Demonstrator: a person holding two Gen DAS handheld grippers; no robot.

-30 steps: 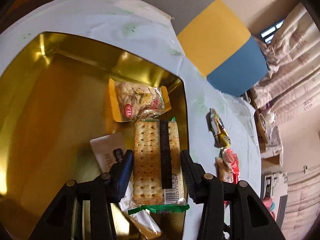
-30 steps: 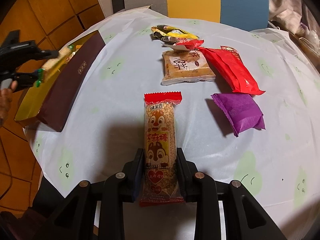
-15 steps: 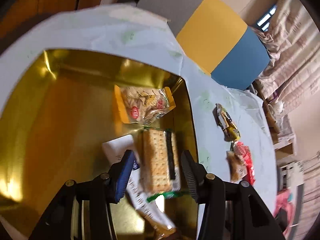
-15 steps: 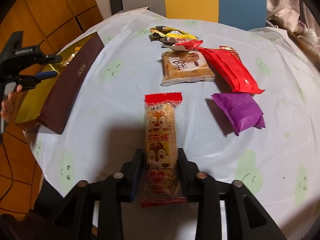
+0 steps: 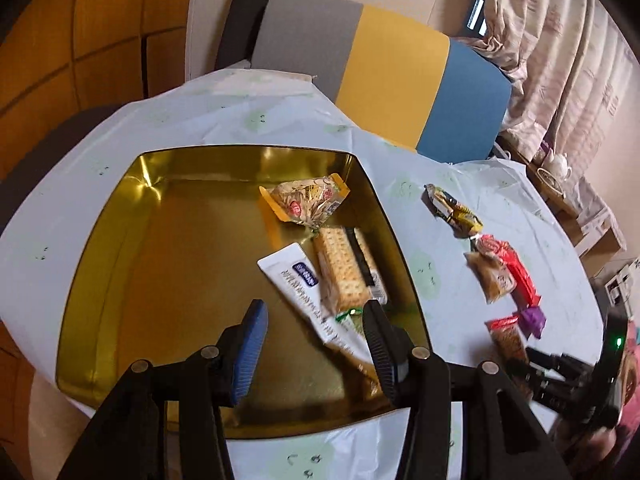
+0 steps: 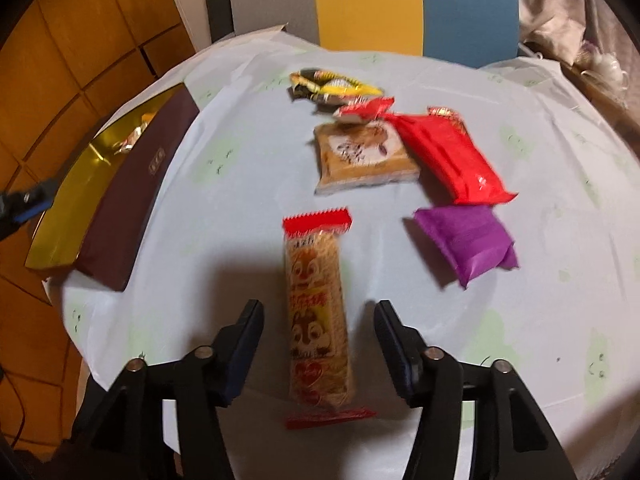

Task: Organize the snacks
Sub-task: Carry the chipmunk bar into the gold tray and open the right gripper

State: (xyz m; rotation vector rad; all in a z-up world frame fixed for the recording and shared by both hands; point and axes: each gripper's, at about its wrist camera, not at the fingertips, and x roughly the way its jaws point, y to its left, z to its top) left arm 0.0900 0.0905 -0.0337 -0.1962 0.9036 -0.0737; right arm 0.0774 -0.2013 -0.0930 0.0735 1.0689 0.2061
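Right claw [image 6: 318, 338], jaws just opened and apart, straddles the squirrel snack bar [image 6: 318, 304] lying on the bench [image 6: 224, 216]; left claw [image 5: 312, 334], apart and empty, hangs over the gold tin [image 5: 120, 264]; risk: an off-centre closure skews the slick wrapper out.

Gold tin [image 5: 100, 280]: the left half of the floor is bare. Its right half is obstructed by three packets, including the cracker pack [image 5: 342, 268]. Right of the tin, a strip of bare tablecloth [image 6: 240, 184] precedes the loose snacks.

Tricolour chair [image 5: 384, 76] backs the table; curtains [image 5: 560, 60] hang right.
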